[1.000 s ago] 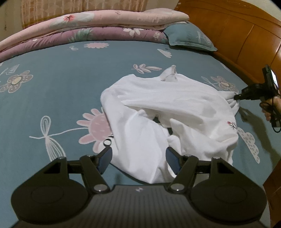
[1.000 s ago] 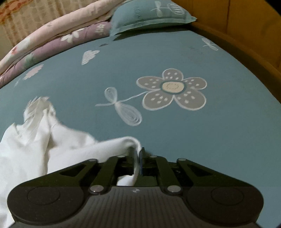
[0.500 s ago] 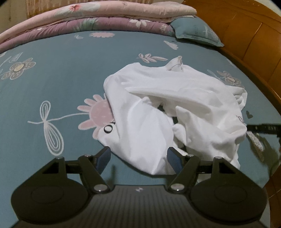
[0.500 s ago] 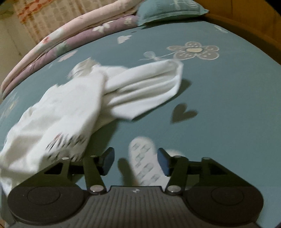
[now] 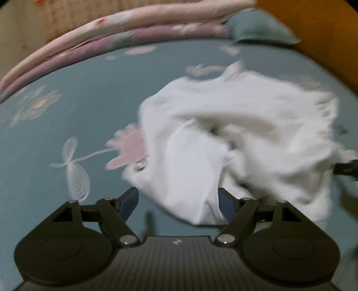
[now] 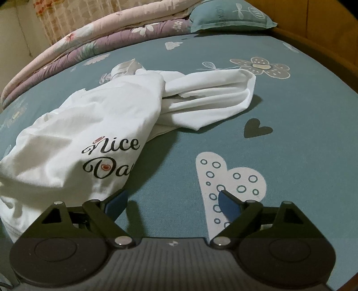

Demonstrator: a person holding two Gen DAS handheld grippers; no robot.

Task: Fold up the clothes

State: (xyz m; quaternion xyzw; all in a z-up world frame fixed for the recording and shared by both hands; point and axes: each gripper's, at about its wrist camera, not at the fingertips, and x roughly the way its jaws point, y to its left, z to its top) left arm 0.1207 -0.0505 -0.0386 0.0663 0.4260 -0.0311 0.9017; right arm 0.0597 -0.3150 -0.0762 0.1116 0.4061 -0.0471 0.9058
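A crumpled white T-shirt lies bunched on the teal flowered bedsheet. In the right wrist view the T-shirt shows black "Nice Day" lettering, and one sleeve stretches out to the right. My left gripper stands open, with the near hem of the shirt lying between its blue pads. My right gripper is open over bare sheet, its left pad just under the shirt's lettered edge. The other gripper's dark tip shows at the right edge of the blurred left wrist view.
Folded pink and purple quilts and a teal pillow lie along the far side of the bed. A wooden bed frame runs along the right edge. Bare sheet lies right of the shirt.
My right gripper let go of the sleeve, opened and drew back toward the shirt's lettered side. My left gripper moved closer, so the shirt's hem now lies between its pads.
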